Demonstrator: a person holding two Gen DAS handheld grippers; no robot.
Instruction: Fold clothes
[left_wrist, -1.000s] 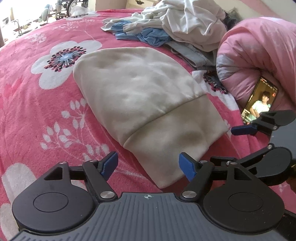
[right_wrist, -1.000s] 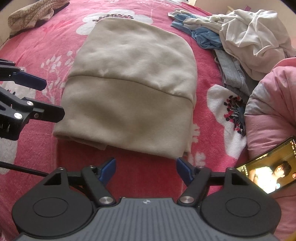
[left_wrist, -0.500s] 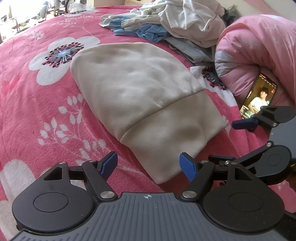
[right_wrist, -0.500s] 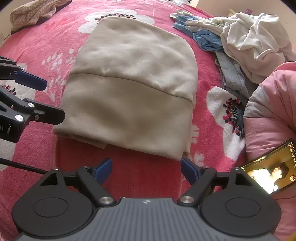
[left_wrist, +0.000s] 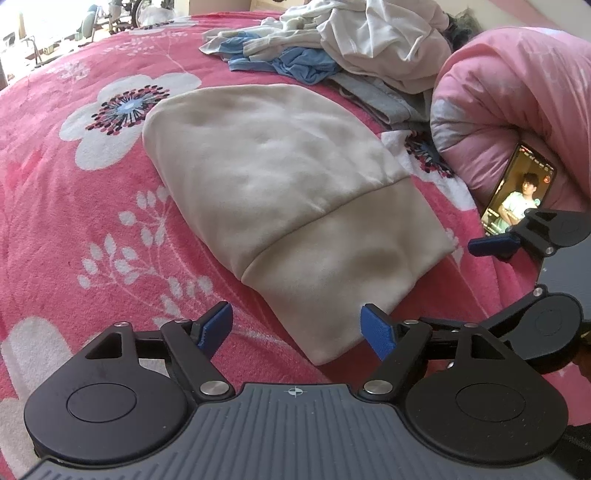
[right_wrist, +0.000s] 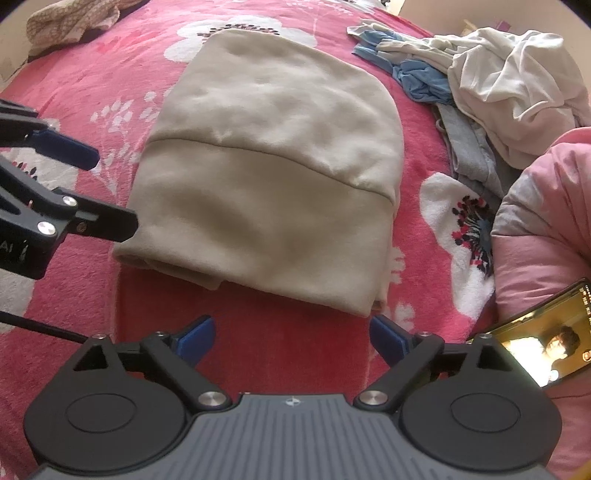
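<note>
Left wrist view: the beige sweatshirt lies folded flat on the pink flowered bed, its near corner between the left gripper's wide, empty jaws, which have just been opening. It looks soft, thick and light, likely to sag.

Right wrist view: the right gripper, jaws just opened wide, empty, hangs before the sweatshirt's layered near edge. Pinch all layers at the corners.

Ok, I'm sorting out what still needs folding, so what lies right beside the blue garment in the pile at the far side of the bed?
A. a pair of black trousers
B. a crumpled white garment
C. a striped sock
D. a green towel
B: a crumpled white garment lies against the blue garment beyond the folded beige garment.
</note>
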